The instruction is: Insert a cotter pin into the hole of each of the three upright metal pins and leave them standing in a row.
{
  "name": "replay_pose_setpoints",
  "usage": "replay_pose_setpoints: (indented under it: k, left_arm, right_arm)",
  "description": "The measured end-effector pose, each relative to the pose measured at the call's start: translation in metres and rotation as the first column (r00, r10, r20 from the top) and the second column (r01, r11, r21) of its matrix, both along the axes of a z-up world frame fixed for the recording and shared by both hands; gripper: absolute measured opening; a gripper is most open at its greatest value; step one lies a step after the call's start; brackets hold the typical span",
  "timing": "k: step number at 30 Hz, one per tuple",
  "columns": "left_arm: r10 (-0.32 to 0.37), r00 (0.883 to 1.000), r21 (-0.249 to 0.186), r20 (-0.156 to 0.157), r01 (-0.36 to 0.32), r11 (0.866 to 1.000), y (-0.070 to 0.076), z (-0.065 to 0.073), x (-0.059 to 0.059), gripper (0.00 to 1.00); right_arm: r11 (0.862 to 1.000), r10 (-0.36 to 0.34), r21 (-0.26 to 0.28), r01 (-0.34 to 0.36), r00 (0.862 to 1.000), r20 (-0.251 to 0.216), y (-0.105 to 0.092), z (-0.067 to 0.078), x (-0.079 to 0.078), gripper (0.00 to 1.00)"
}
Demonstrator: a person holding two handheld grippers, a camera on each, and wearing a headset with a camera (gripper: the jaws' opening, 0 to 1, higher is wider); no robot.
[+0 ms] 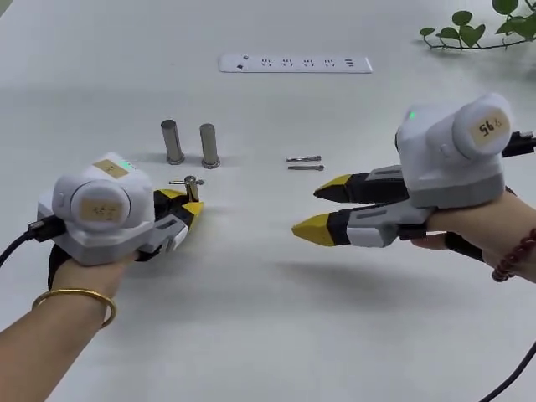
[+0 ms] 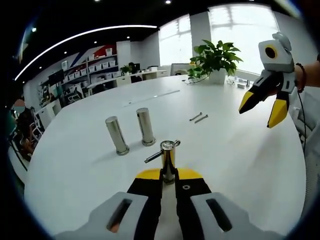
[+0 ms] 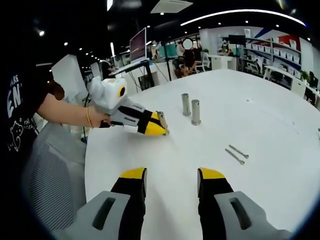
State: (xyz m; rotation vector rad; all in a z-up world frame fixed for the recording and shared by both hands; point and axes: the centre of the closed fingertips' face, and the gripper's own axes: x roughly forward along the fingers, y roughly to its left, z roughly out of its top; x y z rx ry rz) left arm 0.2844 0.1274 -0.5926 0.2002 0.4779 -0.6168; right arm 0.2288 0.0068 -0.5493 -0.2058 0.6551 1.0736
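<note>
My left gripper (image 1: 191,207) (image 2: 168,176) is shut on the base of an upright metal pin (image 1: 192,188) (image 2: 168,159), which stands on the white table. A cotter pin (image 2: 156,154) sticks sideways through this pin's head. Two more bare metal pins (image 1: 172,141) (image 1: 208,145) (image 2: 116,135) (image 2: 145,126) (image 3: 186,104) (image 3: 195,111) stand side by side just behind it. Two loose cotter pins (image 1: 303,158) (image 1: 306,167) (image 2: 198,117) (image 3: 236,154) lie flat to the right. My right gripper (image 1: 308,211) (image 3: 170,181) hovers open and empty, in front of those cotter pins.
A white power strip (image 1: 295,64) lies at the back of the table (image 1: 268,318). A potted plant (image 1: 481,25) (image 2: 215,57) stands at the far right. Cables trail from both grippers. A person's arm with a bangle (image 1: 79,295) holds the left gripper.
</note>
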Motion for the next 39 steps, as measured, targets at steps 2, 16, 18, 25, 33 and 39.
replay_pose_setpoints:
  k: [2,16,18,25,33,39]
  left_arm:
    - [-0.001,1.0,0.004,0.004,0.001,1.0,0.0,0.0,0.0,0.06]
    - [0.001,1.0,-0.024,-0.015,-0.001,1.0,0.001,-0.001,0.001,0.06]
    - [-0.005,1.0,-0.021,-0.015,0.005,1.0,0.001,-0.001,0.0,0.07]
    - [0.0,1.0,-0.03,-0.022,-0.001,1.0,0.002,0.001,-0.002,0.18]
    - [0.024,0.999,-0.089,-0.04,-0.028,0.996,0.008,0.015,-0.008,0.33]
    - [0.036,0.999,-0.095,-0.027,-0.038,0.995,0.013,0.029,-0.014,0.42]
  right_arm:
    - [1.0,-0.001,-0.001,0.001,1.0,-0.002,0.0,-0.001,-0.001,0.36]
    - [1.0,-0.003,-0.003,0.003,1.0,-0.016,0.002,-0.006,-0.003,0.36]
    - [1.0,-0.002,-0.001,0.002,1.0,-0.017,0.003,-0.006,-0.004,0.35]
    - [1.0,-0.016,0.019,0.016,1.0,-0.013,0.005,0.0,-0.001,0.35]
    - [0.987,-0.08,0.139,0.082,0.997,-0.022,0.012,0.02,0.009,0.36]
    - [0.981,-0.104,0.164,0.107,0.994,-0.026,0.016,0.024,0.019,0.35]
